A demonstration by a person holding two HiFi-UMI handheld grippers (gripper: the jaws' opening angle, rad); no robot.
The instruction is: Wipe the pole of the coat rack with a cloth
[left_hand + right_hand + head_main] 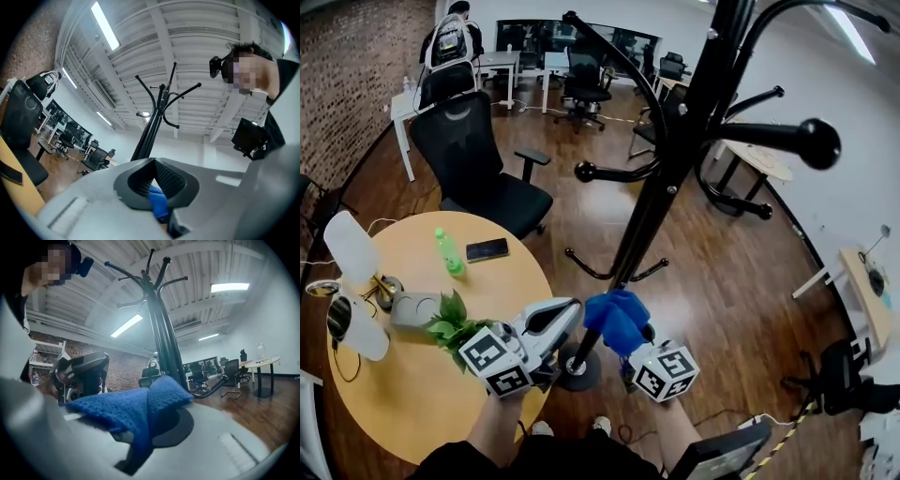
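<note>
currently | right gripper (625, 335) clamped on blue cloth (617, 319); left gripper (569, 313) pinching its other end | cloth against pole (675, 159), low, just above base (577, 373) | risk: uneven pull frees cloth; hooks (609, 173) snag it higher up

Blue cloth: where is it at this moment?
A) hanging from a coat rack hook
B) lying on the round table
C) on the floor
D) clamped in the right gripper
D: the blue cloth is pinched between the jaws of the right gripper, low beside the coat rack pole.
</note>
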